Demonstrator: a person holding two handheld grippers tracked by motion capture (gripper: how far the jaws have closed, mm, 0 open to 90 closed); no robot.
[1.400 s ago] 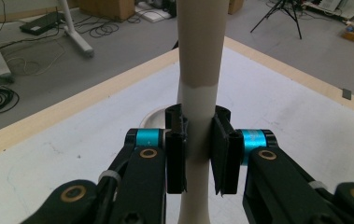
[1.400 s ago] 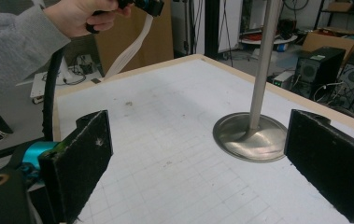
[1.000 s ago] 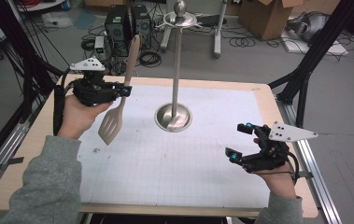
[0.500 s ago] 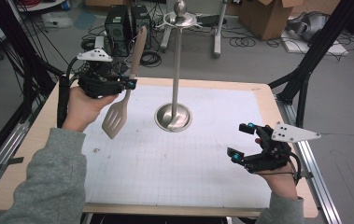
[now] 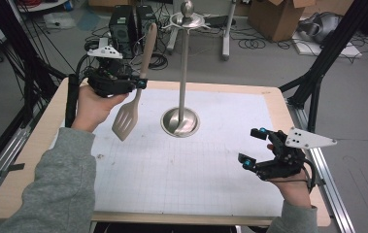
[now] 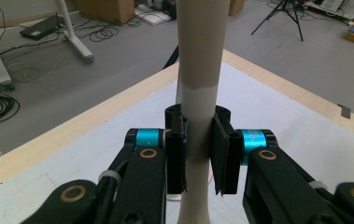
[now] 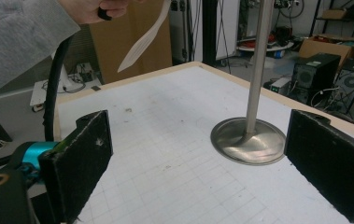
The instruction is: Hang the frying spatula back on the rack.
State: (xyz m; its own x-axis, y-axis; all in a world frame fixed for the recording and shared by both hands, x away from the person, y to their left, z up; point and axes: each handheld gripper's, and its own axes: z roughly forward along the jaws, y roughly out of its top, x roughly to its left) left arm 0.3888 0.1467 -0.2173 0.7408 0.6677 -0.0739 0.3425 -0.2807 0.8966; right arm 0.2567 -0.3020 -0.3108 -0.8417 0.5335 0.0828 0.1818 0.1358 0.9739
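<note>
In the high view, the left claw (image 5: 140,83) is seen at the upper left of the frame, raised above the far left part of the counter (image 5: 41,145). It is clamped on the handle of a beige spatula (image 5: 134,97). The spatula is held nearly upright, slightly tilted, with the slotted blade at the bottom, clear of the counter, and the handle end rising past the counter's far edge. In the left gripper view, the handle (image 6: 198,93) is seen pressed between both black pads at the centre of the frame.

A metal stand (image 5: 182,73) is placed at the centre of the high view, just right of the spatula and apart from it; its round base rests on the white gridded mat (image 5: 181,170).

The right claw (image 5: 252,147) is seen at the lower right of the high view, near the counter's right edge. Its jaws are spread wide with nothing between them, as confirmed in the right gripper view (image 7: 198,168).
</note>
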